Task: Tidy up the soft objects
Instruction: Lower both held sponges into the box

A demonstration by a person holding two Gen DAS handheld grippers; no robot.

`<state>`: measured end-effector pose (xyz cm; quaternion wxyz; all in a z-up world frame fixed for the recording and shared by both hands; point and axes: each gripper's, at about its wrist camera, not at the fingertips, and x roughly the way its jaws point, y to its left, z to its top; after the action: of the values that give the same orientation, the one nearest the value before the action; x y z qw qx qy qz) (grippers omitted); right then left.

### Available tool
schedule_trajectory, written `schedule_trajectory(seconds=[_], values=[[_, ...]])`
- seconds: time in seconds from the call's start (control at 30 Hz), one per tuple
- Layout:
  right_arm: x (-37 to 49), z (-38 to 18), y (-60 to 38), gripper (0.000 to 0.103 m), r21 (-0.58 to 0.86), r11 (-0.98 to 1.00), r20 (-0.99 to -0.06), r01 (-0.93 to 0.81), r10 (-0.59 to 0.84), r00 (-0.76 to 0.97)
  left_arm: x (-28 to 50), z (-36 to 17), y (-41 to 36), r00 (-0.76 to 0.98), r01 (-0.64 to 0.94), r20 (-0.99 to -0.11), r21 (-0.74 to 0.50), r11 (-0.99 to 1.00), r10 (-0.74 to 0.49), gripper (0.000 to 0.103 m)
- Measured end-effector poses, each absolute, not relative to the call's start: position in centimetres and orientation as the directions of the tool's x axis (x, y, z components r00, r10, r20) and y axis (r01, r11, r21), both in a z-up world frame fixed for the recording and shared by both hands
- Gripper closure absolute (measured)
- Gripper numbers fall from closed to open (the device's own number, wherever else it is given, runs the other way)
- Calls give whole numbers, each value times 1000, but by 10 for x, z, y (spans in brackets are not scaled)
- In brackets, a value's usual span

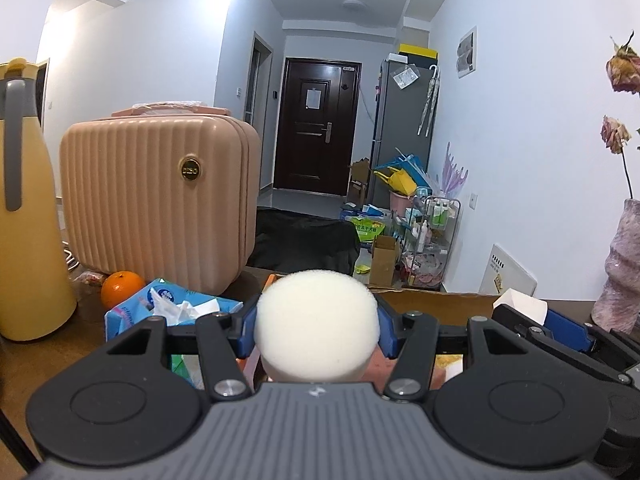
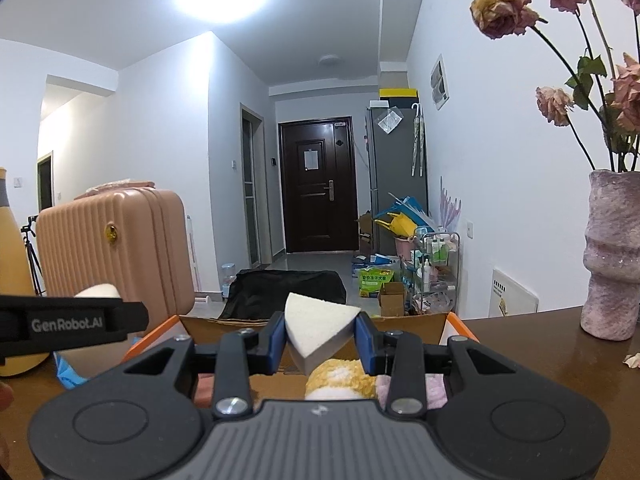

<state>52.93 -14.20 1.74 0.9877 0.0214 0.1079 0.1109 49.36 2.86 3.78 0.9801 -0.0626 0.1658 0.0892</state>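
My left gripper [image 1: 318, 326] is shut on a round cream foam cylinder [image 1: 317, 324] whose end faces the camera; blue pads press on both its sides. My right gripper [image 2: 320, 340] is shut on a white wedge-shaped foam sponge [image 2: 318, 322], held above an open cardboard box [image 2: 208, 326] with orange-edged flaps. Inside the box lie a yellow-and-white plush toy [image 2: 340, 376] and a pink soft cloth [image 2: 434, 390]. In the left wrist view the right gripper [image 1: 532, 322] sits to the right with the white sponge [image 1: 520, 300]. The left gripper's finger [image 2: 72, 322] crosses the right wrist view at left.
A pink ribbed suitcase [image 1: 160, 196] stands on the brown table [image 2: 540, 352] at the left, with an orange [image 1: 122, 288], a blue tissue pack [image 1: 172, 304] and a yellow thermos [image 1: 28, 208]. A pink vase with dried roses [image 2: 614, 256] stands at the right. Clutter lines the hallway.
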Motion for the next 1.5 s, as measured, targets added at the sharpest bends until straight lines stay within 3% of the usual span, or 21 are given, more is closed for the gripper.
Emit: schedule_trajectory(seconds=[1.5], values=[[566, -11, -135, 66, -15, 986, -318, -169, 155, 935, 549, -5, 32, 907, -216, -365, 22, 976, 209, 45]])
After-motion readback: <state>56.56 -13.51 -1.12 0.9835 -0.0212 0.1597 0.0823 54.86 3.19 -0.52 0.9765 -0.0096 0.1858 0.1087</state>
